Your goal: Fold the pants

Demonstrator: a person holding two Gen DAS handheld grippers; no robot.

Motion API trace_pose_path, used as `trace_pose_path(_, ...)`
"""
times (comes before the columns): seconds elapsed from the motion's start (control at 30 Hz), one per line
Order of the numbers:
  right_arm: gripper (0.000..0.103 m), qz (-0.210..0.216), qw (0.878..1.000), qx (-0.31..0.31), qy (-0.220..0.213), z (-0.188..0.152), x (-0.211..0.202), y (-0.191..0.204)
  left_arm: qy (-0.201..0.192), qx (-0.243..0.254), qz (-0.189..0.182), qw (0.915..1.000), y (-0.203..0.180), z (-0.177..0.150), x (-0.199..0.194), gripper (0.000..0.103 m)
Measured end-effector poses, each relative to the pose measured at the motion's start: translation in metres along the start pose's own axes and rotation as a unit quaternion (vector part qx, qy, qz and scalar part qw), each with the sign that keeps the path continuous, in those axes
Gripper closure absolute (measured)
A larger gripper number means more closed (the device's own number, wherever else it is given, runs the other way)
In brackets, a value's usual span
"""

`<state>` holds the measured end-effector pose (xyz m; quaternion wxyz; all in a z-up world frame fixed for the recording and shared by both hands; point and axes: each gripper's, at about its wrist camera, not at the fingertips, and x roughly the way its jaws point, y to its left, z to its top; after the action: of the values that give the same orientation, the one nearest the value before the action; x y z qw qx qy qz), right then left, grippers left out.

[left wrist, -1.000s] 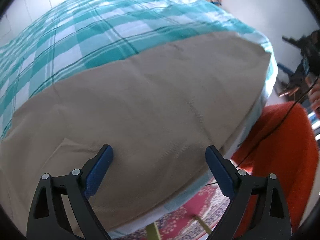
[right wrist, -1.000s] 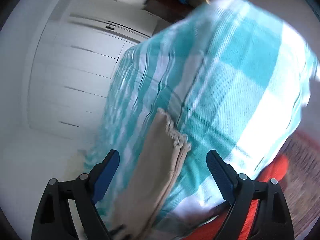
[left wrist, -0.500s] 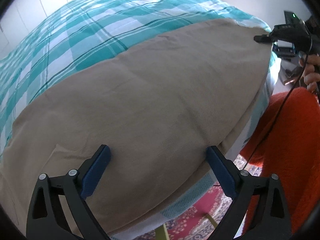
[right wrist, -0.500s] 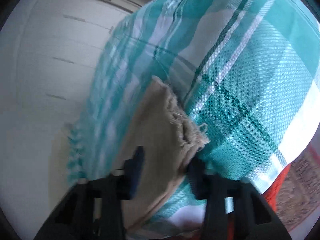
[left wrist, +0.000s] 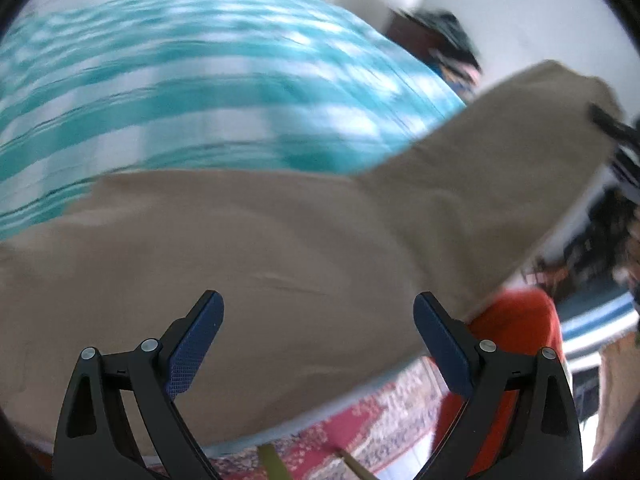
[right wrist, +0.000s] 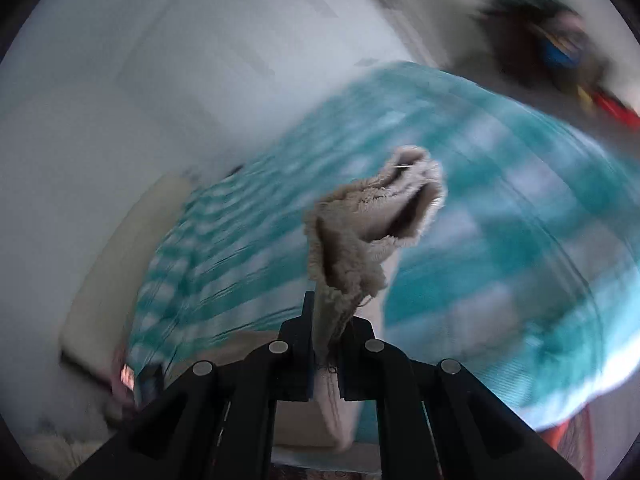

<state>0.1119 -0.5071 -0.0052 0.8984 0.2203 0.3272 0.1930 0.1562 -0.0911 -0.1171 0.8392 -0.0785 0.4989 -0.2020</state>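
Beige pants (left wrist: 256, 248) lie flat along the near edge of a bed with a teal and white checked cover (left wrist: 192, 92). My left gripper (left wrist: 318, 340) is open and empty, hovering just above the pants. My right gripper (right wrist: 326, 344) is shut on the frayed hem end of the pants (right wrist: 360, 236) and holds it lifted above the bed. In the left wrist view that lifted leg end (left wrist: 520, 132) rises at the upper right, with the right gripper partly visible at its tip.
A patterned red rug (left wrist: 360, 432) lies on the floor below the bed edge. The person's orange garment (left wrist: 516, 344) is at the right. White cabinet doors (right wrist: 200, 60) stand beyond the bed. A pile of clothes (left wrist: 448, 44) sits at the far end.
My right gripper closed on the frayed hem and lifted that end of the pants off the bed. The left gripper stayed open over the pants and its view swung.
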Motion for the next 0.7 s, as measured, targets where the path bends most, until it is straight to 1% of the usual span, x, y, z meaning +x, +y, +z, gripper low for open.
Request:
trace_pose_path(0.07, 0.095, 0.027, 0.998, -0.048, 0.011, -0.001, 0.011, 0.055, -0.017, -0.033, 0.014, 0.9992, 0.034, -0.003, -0.016, 0.007)
trace_pose_path(0.1, 0.095, 0.046, 0.996, -0.074, 0.022, -0.005, 0.020, 0.086, -0.027, -0.060, 0.020, 0.9976, 0.057, -0.006, -0.026, 0.007)
trace_pose_path(0.17, 0.095, 0.068, 0.990, -0.113, 0.046, -0.017, 0.042, 0.130, -0.041, -0.096, 0.024, 0.9943, 0.088, -0.013, -0.039, 0.007)
trace_pose_path(0.2, 0.095, 0.076, 0.986, -0.134, 0.058, -0.028, 0.053, 0.151, -0.050, -0.119, 0.032, 0.9912, 0.109, -0.020, -0.049, 0.007)
trace_pose_path(0.27, 0.095, 0.086, 0.978, -0.170, 0.088, -0.057, 0.089, 0.189, -0.061, -0.145, 0.043, 0.9866, 0.132, -0.031, -0.058, 0.007)
trace_pose_path(0.33, 0.095, 0.107, 0.972, -0.172, 0.122, -0.091, 0.128, 0.208, -0.073, -0.174, 0.058, 0.9803, 0.159, -0.048, -0.068, 0.007)
trace_pose_path(0.37, 0.095, 0.113, 0.968, -0.176, 0.138, -0.116, 0.154, 0.219, -0.074, -0.182, 0.062, 0.9786, 0.165, -0.052, -0.070, 0.007)
trace_pose_path(0.4, 0.093, 0.114, 0.967, -0.176, 0.144, -0.130, 0.170, 0.221, -0.075, -0.194, 0.065, 0.9760, 0.175, -0.059, -0.071, 0.007)
trace_pose_path(0.43, 0.089, 0.115, 0.966, -0.172, 0.153, -0.148, 0.191, 0.223, -0.074, -0.206, 0.068, 0.9735, 0.184, -0.066, -0.072, 0.007)
trace_pose_path(0.47, 0.081, 0.110, 0.965, -0.170, 0.168, -0.169, 0.216, 0.224, -0.073, -0.211, 0.070, 0.9722, 0.189, -0.069, -0.072, 0.007)
trace_pose_path(0.5, 0.049, 0.095, 0.961, -0.174, 0.191, -0.187, 0.235, 0.222, -0.071, -0.217, 0.071, 0.9709, 0.194, -0.074, -0.073, 0.007)
trace_pose_path(0.53, 0.031, 0.072, 0.956, -0.182, 0.220, -0.206, 0.248, 0.222, -0.071, -0.221, 0.069, 0.9703, 0.198, -0.080, -0.075, 0.007)
trace_pose_path(0.57, 0.031, 0.056, 0.952, -0.187, 0.236, -0.222, 0.254, 0.216, -0.072, -0.222, 0.067, 0.9702, 0.201, -0.084, -0.077, 0.007)
trace_pose_path(0.63, 0.032, 0.059, 0.948, -0.201, 0.239, -0.232, 0.238, 0.207, -0.074, -0.223, 0.050, 0.9708, 0.200, -0.088, -0.077, 0.007)
trace_pose_path(0.67, 0.031, 0.051, 0.948, -0.211, 0.231, -0.228, 0.227, 0.200, -0.074, -0.220, 0.036, 0.9720, 0.197, -0.086, -0.074, 0.008)
trace_pose_path(0.7, 0.031, 0.033, 0.950, -0.226, 0.213, -0.222, 0.210, 0.191, -0.073, -0.210, 0.015, 0.9748, 0.190, -0.084, -0.068, 0.012)
